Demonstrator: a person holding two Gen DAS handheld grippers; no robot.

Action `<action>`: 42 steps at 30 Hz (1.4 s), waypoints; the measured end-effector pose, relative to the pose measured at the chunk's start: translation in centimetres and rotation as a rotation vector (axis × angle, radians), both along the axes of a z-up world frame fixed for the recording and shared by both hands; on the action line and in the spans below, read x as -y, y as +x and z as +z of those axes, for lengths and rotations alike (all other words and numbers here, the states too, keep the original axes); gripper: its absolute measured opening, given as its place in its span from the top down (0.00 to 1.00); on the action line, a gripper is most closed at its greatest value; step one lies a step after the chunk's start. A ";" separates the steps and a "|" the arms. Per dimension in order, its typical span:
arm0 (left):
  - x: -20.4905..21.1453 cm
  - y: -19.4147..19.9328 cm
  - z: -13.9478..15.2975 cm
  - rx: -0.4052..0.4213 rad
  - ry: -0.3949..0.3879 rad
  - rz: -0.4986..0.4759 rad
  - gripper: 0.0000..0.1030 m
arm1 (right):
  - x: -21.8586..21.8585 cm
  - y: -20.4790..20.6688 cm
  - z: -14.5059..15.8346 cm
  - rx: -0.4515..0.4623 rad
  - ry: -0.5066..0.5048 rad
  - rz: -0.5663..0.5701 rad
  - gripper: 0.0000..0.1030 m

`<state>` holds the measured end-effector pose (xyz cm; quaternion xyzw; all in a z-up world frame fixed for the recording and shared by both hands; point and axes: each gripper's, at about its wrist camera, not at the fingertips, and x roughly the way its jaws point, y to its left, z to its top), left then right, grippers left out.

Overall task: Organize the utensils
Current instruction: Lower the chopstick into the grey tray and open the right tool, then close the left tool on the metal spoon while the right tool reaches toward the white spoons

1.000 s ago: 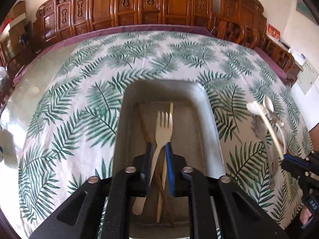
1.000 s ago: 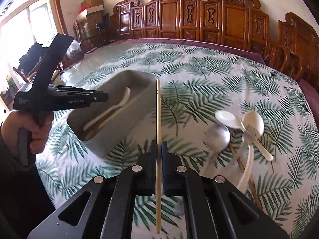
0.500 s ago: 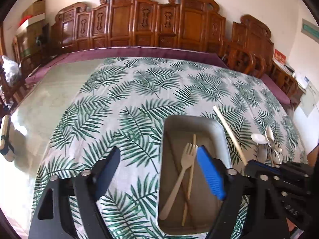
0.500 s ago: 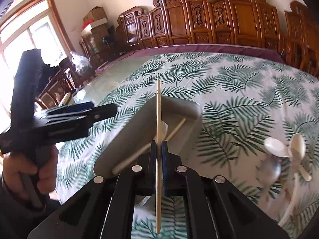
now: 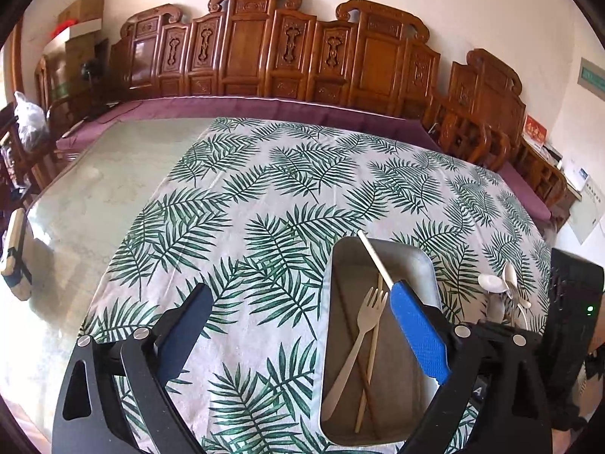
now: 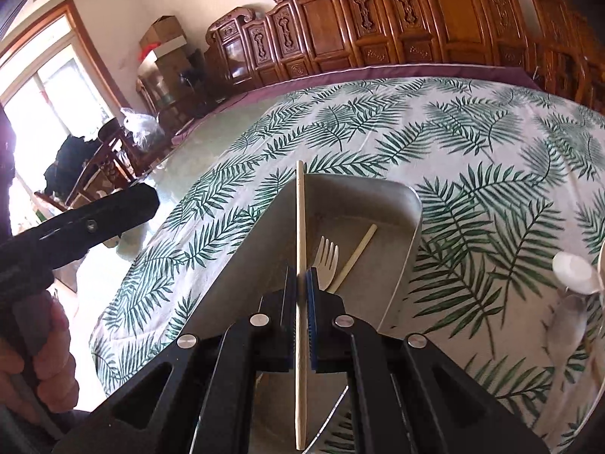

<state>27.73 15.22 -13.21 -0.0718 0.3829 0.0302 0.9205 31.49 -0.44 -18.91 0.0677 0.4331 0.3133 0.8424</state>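
Note:
A grey tray (image 5: 427,265) (image 6: 412,227) sits on the leaf-print cloth. A pale fork (image 5: 363,325) (image 6: 327,261) and a light chopstick (image 5: 372,336) (image 6: 357,249) lie inside it. My left gripper (image 5: 298,291) hangs above the cloth just left of the tray. Its jaws are opening wide and nothing is between them. My right gripper (image 6: 301,276) is shut on a second light chopstick (image 6: 300,219) (image 5: 372,255). That chopstick slants over the tray's near half, with its tip above the far left rim. White spoons (image 5: 491,283) (image 6: 571,268) lie in a heap right of the tray.
Carved wooden chairs (image 5: 264,49) line the far side of the table. Bare glass tabletop (image 5: 94,196) lies left of the cloth, with a wooden-handled object (image 5: 15,253) at its left edge. A hand (image 6: 38,359) holds the left gripper's handle at the left.
The left gripper let go of the fork, opened wide and drew back up and to the left. The fork now lies in the tray. The right gripper carried its chopstick left, over the tray.

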 end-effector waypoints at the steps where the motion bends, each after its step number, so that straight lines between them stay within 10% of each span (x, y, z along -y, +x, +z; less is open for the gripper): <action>1: 0.0 0.0 0.0 0.000 -0.001 0.000 0.11 | 0.0 0.2 -0.2 -0.014 0.011 -0.005 0.94; 14: 1.5 0.1 0.2 0.004 -0.002 -0.023 0.11 | 2.0 -0.7 1.4 0.028 0.031 0.014 0.91; 25: 8.0 0.5 -0.3 0.012 -0.024 -0.152 0.11 | 14.6 -3.4 4.6 0.202 -0.177 -0.082 0.91; 42: 16.2 -0.6 -1.6 0.002 0.016 -0.277 0.11 | 21.8 -1.3 -1.4 0.101 -0.238 -0.181 0.81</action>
